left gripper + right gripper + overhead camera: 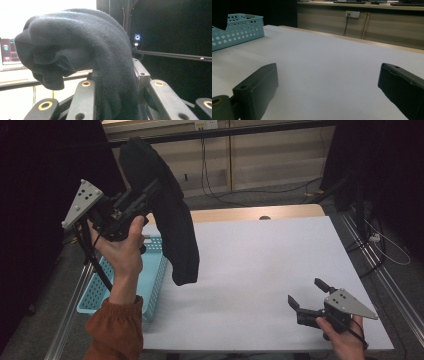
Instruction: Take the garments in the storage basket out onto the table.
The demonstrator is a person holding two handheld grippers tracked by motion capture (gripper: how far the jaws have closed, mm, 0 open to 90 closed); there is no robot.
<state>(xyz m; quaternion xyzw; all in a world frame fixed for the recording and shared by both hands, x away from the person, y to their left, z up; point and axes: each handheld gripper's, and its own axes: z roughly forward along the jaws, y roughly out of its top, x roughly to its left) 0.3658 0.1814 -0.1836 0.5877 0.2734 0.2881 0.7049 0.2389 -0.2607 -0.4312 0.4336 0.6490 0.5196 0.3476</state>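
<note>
A black cloth [172, 215] hangs high above the table's left side, draped over and pinched by my left gripper [150, 190], which is shut on it. Its lower end dangles just above the white table [260, 265], beside the basket. In the left gripper view the black cloth [82, 50] bulges over the jaws and runs down between them. My right gripper [306, 295] rests low at the table's front right, open, with nothing between its fingers [257, 87].
A light blue perforated basket [152, 275] sits at the table's left edge, partly behind the raised forearm; the basket [237, 30] also stands far left in the right gripper view. Cables and wooden cabinets lie beyond the table's far edge.
</note>
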